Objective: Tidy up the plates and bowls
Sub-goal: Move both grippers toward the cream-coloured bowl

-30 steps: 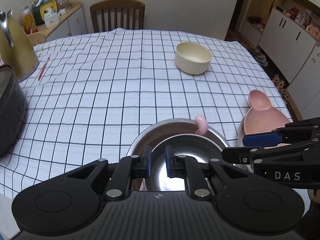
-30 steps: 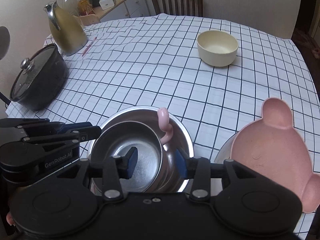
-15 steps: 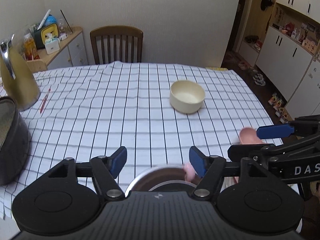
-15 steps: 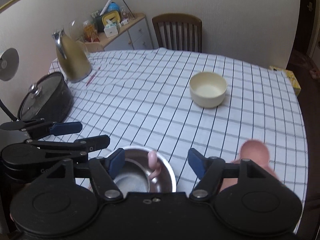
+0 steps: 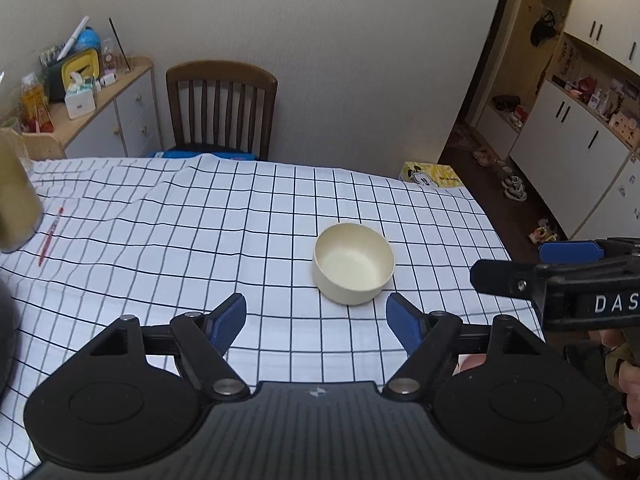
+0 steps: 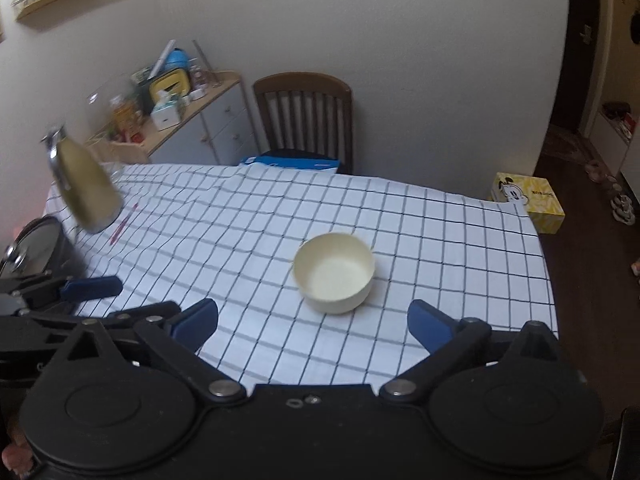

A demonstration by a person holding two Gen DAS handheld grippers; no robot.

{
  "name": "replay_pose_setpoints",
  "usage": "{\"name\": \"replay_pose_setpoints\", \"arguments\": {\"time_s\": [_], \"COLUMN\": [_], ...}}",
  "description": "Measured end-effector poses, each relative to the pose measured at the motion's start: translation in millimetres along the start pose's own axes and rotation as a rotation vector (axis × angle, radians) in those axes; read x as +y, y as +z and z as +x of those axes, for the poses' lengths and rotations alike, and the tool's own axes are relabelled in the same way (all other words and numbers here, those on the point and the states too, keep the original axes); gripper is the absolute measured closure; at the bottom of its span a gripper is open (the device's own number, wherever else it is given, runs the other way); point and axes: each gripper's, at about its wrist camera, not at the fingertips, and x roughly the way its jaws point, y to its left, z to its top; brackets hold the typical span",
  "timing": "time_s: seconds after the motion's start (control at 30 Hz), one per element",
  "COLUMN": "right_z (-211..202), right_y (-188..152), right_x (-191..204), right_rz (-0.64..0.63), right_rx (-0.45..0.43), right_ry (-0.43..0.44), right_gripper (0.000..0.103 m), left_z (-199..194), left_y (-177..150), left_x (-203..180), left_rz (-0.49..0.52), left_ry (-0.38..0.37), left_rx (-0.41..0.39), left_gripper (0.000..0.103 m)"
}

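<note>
Both tools hang over the near edge of the counter (image 5: 160, 240) with nothing between their fingers — the left tool (image 5: 316, 318) has just been opening and its blue pads stand well apart, and the right tool (image 6: 312, 320) has just been opening too, spread wider. Ahead of them a cream bowl (image 5: 354, 268) sits upright and alone on the checked cloth (image 6: 440, 240), apart from either tool — a chair (image 5: 222, 108) stands at the far side.

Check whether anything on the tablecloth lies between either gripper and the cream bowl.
Nothing visible does. Only bare checked tablecloth lies between the open left gripper and the cream bowl, and likewise ahead of the open right gripper. The red pen lies far left.
</note>
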Motion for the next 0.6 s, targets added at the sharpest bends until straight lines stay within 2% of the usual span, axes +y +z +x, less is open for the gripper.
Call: {"name": "replay_pose_setpoints", "arguments": {"time_s": [0.23, 0.4, 0.6], "right_z": [50, 90, 139], "right_y": [32, 43, 50], "right_x": [-32, -47, -66], "right_rz": [0.013, 0.024, 0.081], "right_rx": [0.044, 0.1, 0.178], "right_ry": [-0.03, -0.03, -0.023], "right_gripper": [0.001, 0.002, 0.004], "left_z": [54, 93, 138], "left_y": [24, 34, 40], "left_x": [-14, -23, -20], "left_rz": [-0.006, 0.011, -0.034], "left_ry": [0.06, 0.096, 0.132], "left_rx": [0.046, 0.084, 0.144], "left_gripper": [0.026, 0.026, 0.026]}}
